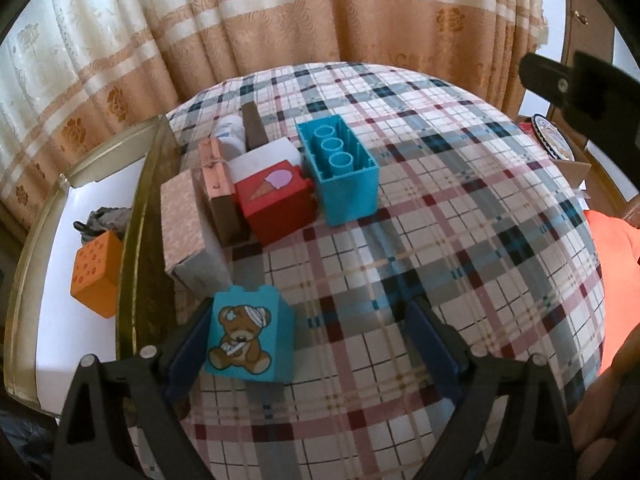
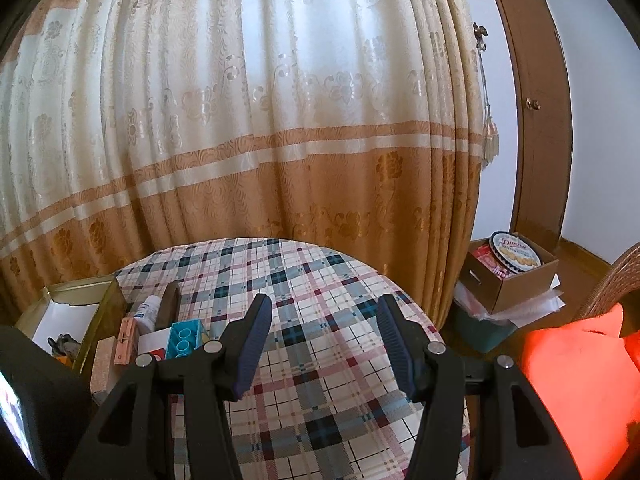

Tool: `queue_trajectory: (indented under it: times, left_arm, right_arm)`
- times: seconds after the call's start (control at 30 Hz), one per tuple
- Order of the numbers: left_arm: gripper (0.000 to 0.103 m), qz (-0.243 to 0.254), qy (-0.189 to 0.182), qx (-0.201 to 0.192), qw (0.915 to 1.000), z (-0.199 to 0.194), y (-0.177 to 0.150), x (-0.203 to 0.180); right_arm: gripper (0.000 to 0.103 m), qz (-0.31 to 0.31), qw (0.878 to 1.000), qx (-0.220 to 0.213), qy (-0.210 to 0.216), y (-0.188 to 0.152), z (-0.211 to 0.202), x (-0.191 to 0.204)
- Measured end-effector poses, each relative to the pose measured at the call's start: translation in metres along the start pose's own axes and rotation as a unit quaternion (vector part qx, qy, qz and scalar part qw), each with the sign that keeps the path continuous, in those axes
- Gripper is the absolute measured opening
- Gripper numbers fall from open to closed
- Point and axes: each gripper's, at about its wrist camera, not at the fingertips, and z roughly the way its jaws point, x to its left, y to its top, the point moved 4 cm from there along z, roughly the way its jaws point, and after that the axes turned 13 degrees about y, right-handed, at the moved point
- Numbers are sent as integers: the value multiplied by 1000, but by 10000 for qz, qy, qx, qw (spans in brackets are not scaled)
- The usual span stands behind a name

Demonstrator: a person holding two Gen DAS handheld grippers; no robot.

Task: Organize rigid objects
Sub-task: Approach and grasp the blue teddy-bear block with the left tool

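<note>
Teal bear block (image 1: 246, 336) beside left gripper (image 1: 308, 344) jaws — open plaid tablecloth (image 1: 440, 240) rightward.

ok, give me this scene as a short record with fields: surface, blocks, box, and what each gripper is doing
surface: round table with plaid tablecloth
blocks on table: teddy bear block, red ice-cream block, long blue brick lying with its hollow underside showing
other items: small cardboard boxes beside the red block
box: gold-rimmed box at the table's left, holding an orange block
left gripper: open, the teddy bear block against its left finger, not clamped
right gripper: open, nothing between its fingers, above the tablecloth
</note>
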Motion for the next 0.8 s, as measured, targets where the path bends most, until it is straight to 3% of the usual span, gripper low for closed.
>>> queue_trajectory:
  times: [0.07,0.23,0.3,0.4,0.5,0.6,0.7,0.8]
  left_arm:
    - [89,18,13,-79,10000,-2,-2,1]
    - [60,77,233,-194,9995,-3,2,5]
    - [57,103,298,-202,9993,0,4,8]
    - [36,243,751,-294,9964,-2,5,10]
    - [44,514,1045,-561,9916,-13,2,0]
    - [72,428,908,-650,9928,-21,2,-3]
    - [73,417,1061,-664,9913,-20,3,0]
    - [73,145,791,-232,9965,-7,-1,6]
  right_arm:
    - [57,90,10000,36,6,-1,1,-3]
    - [57,257,9996,111,-11,-2,5,-9]
    - [57,251,9996,102,-10,-2,5,-8]
    - [57,211,9997,105,-14,-2,5,-6]
    - [57,192,9997,117,-28,-2,6,-6]
    - [58,282,9995,106,-19,-2,7,-7]
    - [58,424,9990,139,-4,-3,9,-10]
    - [58,474,9987,181,-15,-4,10,-11]
